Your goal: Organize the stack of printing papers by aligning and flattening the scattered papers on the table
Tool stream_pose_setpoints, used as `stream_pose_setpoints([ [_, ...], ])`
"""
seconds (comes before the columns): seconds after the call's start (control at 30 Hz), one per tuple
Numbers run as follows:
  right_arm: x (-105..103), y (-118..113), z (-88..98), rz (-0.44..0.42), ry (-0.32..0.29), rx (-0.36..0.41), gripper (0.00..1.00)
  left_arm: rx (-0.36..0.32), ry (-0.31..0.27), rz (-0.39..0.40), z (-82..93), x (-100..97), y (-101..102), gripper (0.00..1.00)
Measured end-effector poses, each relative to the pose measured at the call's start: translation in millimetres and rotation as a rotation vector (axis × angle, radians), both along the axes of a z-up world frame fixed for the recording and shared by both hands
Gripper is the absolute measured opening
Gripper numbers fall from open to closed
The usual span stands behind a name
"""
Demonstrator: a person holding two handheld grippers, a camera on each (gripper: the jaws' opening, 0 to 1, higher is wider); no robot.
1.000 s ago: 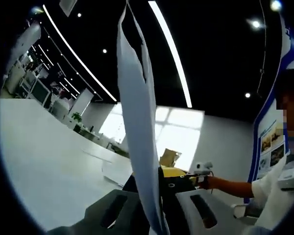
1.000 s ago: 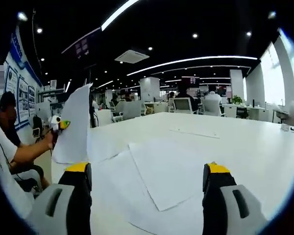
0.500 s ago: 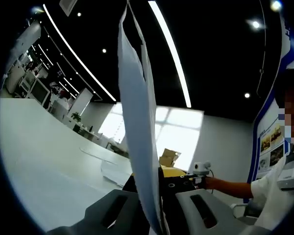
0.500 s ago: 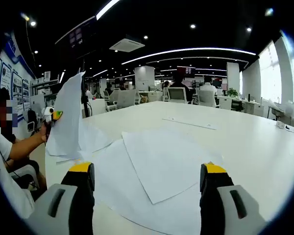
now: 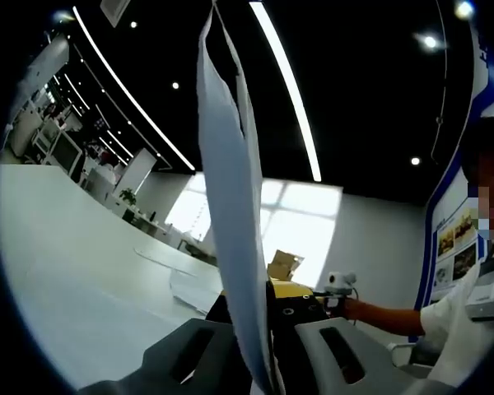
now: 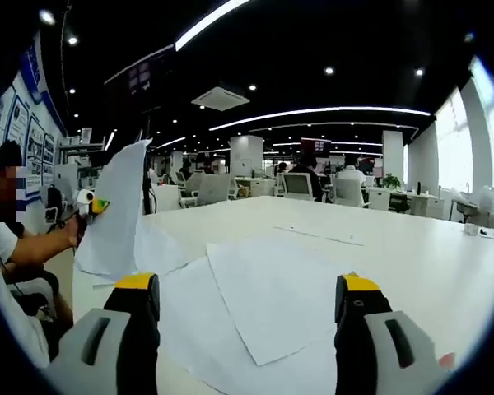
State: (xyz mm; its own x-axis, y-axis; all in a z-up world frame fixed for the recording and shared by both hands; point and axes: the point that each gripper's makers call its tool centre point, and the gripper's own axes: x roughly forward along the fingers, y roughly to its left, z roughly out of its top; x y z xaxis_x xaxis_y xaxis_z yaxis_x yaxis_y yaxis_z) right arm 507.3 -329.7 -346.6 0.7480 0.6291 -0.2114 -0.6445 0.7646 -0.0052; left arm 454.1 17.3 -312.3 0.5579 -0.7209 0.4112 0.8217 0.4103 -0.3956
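The left gripper [image 5: 263,346] is clenched on an upright sheet [image 5: 230,206], which stands between its fingers. The right gripper [image 6: 243,317] is released, and the scattered papers [image 6: 263,296] lie flat on the table [image 6: 412,263] between and beyond its fingers.

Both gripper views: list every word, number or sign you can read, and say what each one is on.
No text can be read.
Wall posters: pictures and print too small and blurred to read.
Hanging screens: blurred.
Held paper: no print shows.
Paper sheets on the table: no print shows.
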Motion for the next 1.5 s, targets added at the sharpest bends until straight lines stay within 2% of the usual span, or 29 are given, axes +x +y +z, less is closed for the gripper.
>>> stream_pose_setpoints([
  [0.13, -1.7, 2.5, 2.9, 0.013, -0.018, 0.022, 0.75, -0.003, -0.002, 0.002, 0.6, -0.2, 0.5, 0.06],
  [0.17, -1.5, 2.3, 3.3, 0.016, -0.042, 0.002, 0.73, -0.004, -0.001, 0.002, 0.6, -0.5, 0.3, 0.06],
  [0.23, -1.5, 1.8, 1.8, 0.014, -0.047, -0.02, 0.69, -0.002, -0.002, 0.002, 0.7, -1.1, -0.3, 0.06],
  [0.37, 1.6, -2.5, 4.1, -0.015, -0.052, -0.014, 0.75, 0.0, -0.001, 0.003, 0.4, -0.1, 0.3, 0.06],
  [0.43, 0.0, -2.6, 4.5, -0.002, -0.044, -0.008, 0.65, -0.001, -0.002, 0.003, 0.6, -0.1, 0.5, 0.06],
  [0.47, 0.3, -3.2, 4.3, -0.005, -0.043, -0.008, 0.64, -0.001, -0.002, 0.004, 0.5, 0.0, 0.6, 0.06],
  [0.67, 2.0, -5.9, 4.8, -0.014, -0.063, -0.038, 0.68, -0.002, -0.002, 0.002, 0.6, -0.2, 0.2, 0.06],
  [0.87, -1.7, 1.1, -0.5, 0.019, 0.001, -0.031, 0.74, -0.006, -0.004, 0.003, 1.1, 0.5, 1.2, 0.06],
  [0.93, -2.9, 3.8, -1.4, 0.029, 0.003, -0.034, 0.77, -0.008, -0.005, 0.004, 1.4, 0.3, 1.3, 0.06],
  [1.0, -2.0, 7.7, -0.7, 0.04, -0.015, -0.048, 0.76, -0.01, -0.009, 0.006, 1.9, 1.0, 2.4, 0.06],
  [1.1, 5.2, 11.7, 2.7, 0.034, -0.021, -0.023, 0.76, -0.015, -0.01, 0.005, 2.4, 1.9, 3.9, 0.06],
  [1.17, 9.4, 14.9, 4.5, 0.023, -0.03, -0.011, 0.81, -0.019, -0.012, 0.006, 3.1, 2.1, 5.0, 0.06],
  [1.2, 10.3, 16.2, 4.2, 0.024, -0.026, -0.014, 0.8, -0.023, -0.013, 0.006, 3.5, 1.6, 5.2, 0.06],
  [1.23, 12.8, 14.1, 1.0, -0.007, 0.002, -0.024, 0.81, -0.028, -0.014, 0.006, 4.2, 0.6, 5.1, 0.06],
  [1.33, 19.5, 9.8, 6.8, -0.074, -0.039, -0.014, 0.84, -0.038, -0.015, 0.007, 5.3, -0.2, 5.9, 0.06],
  [1.37, 19.3, 10.7, 7.5, -0.069, -0.039, -0.005, 0.83, -0.04, -0.015, 0.006, 5.6, -0.5, 6.1, 0.06],
  [1.43, 20.5, 13.1, 10.4, -0.073, -0.006, 0.056, 0.89, -0.045, -0.017, 0.006, 6.1, -0.4, 6.9, 0.06],
  [1.5, 20.7, 14.2, 11.2, -0.061, 0.009, 0.077, 0.89, -0.047, -0.019, 0.005, 6.5, -0.3, 7.4, 0.06],
])
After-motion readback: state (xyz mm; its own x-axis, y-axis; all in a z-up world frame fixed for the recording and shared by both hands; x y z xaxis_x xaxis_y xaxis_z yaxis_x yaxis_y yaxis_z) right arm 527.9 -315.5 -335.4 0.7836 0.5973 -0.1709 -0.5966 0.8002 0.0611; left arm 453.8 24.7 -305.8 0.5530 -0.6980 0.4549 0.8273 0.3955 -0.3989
